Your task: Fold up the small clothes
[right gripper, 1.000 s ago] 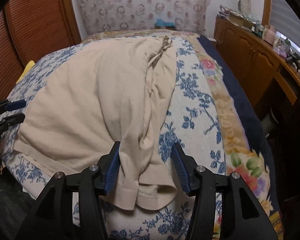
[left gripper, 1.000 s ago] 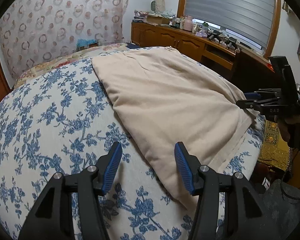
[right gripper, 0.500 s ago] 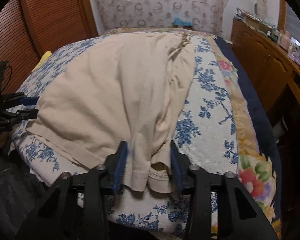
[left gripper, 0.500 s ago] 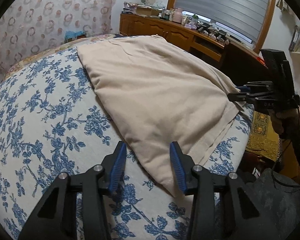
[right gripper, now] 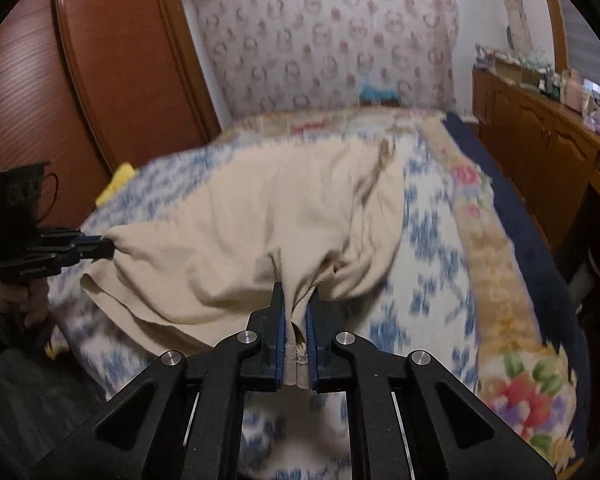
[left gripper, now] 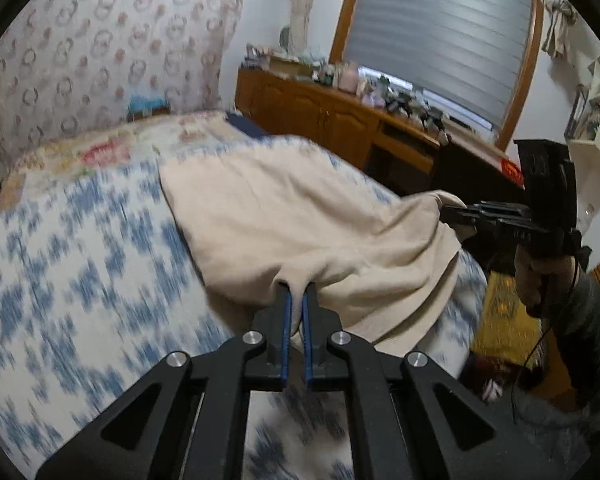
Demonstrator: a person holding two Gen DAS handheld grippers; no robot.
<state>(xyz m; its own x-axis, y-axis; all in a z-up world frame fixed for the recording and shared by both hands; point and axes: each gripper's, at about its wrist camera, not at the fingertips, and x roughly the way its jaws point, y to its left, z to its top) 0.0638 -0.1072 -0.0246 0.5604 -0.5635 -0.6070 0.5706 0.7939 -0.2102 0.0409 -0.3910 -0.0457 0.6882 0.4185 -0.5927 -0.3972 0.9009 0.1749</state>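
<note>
Both sets of jaws, open half a second ago around the near edge of the beige garment (left gripper: 300, 216), have since been closed on it, and the cloth has been raised off the bed (left gripper: 80, 280). Bunched fabric at one near corner is pinched by the left gripper (left gripper: 296, 300); the hemmed edge at the other corner is clamped by the right gripper (right gripper: 297, 312). The far part of the garment is seen resting on the blue-flowered bedspread, the near edge drawn up into two peaks. For a clean fold, both corners should be carried forward together at equal height, the edge between them kept taut, and laid down square on the far edge. Uneven lifting would likely leave a skewed crease. Heavy blur shows fast motion; a slower pace would be advisable.
</note>
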